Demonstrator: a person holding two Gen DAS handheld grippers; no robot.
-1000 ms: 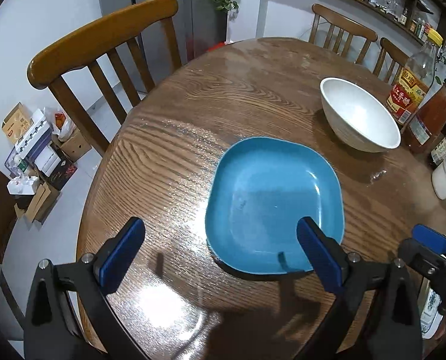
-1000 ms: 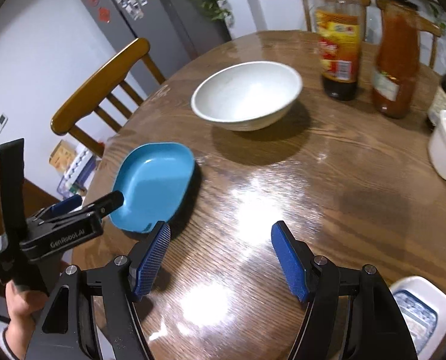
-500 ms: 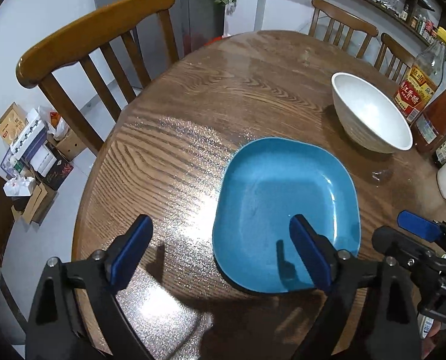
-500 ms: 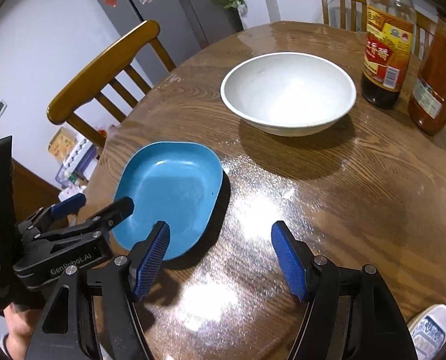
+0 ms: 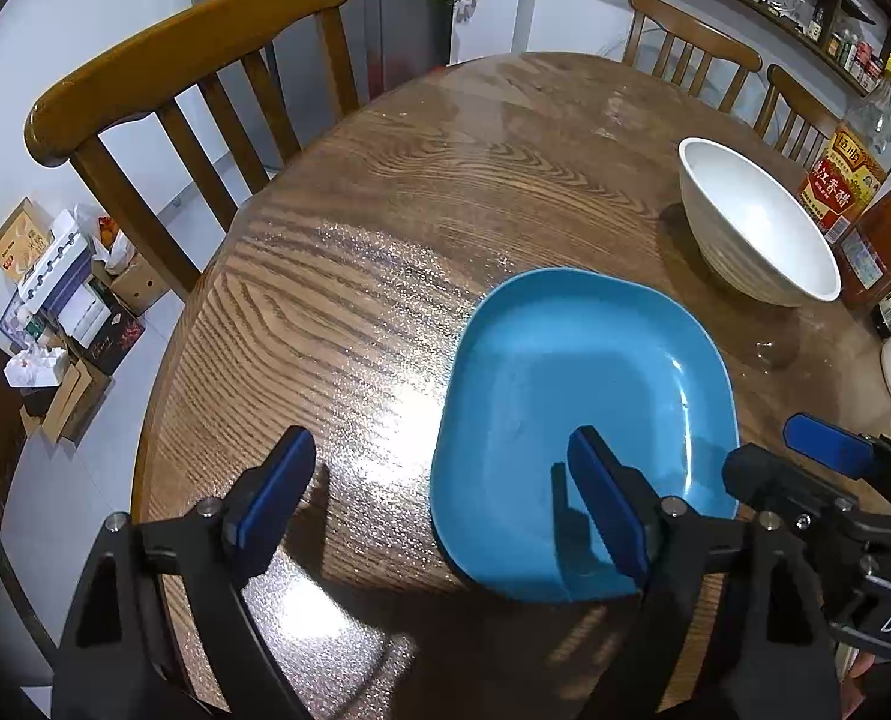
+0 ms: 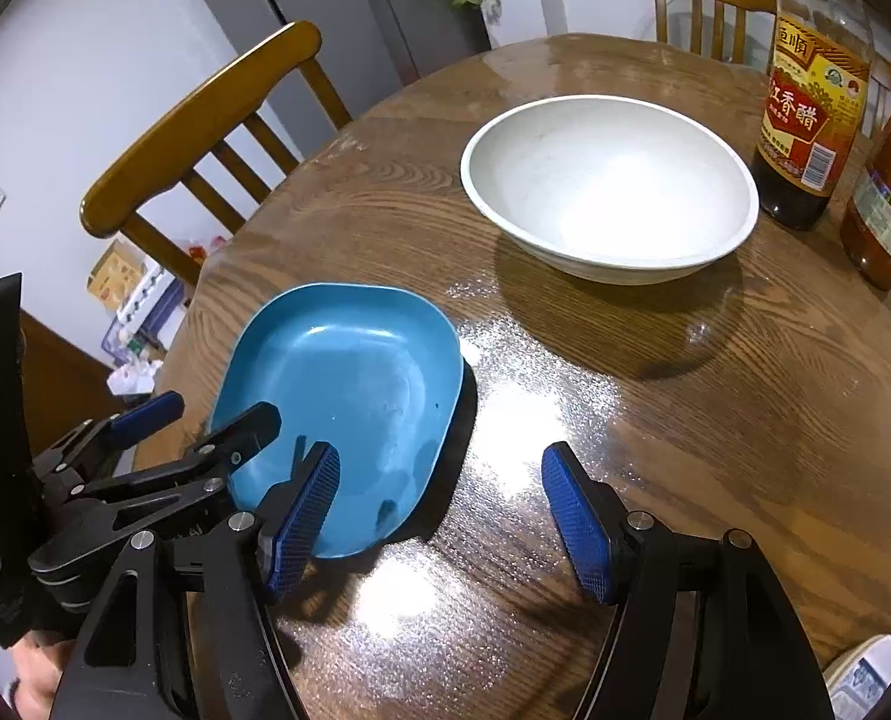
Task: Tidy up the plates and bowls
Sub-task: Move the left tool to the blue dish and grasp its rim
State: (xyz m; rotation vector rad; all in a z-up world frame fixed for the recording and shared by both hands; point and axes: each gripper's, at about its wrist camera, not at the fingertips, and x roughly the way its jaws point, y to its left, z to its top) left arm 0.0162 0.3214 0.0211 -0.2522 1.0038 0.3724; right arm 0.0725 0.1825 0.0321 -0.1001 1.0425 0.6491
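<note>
Two dishes on table: blue plate, white bowl, both empty. Left gripper jaws apart, just been closing astride plate's edge; right gripper apart, empty.

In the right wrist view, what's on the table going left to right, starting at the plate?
Blue plate → white bowl → dark vinegar bottle → orange-red sauce bottle at the right edge. The plate and bowl sit apart on the wooden table.
</note>
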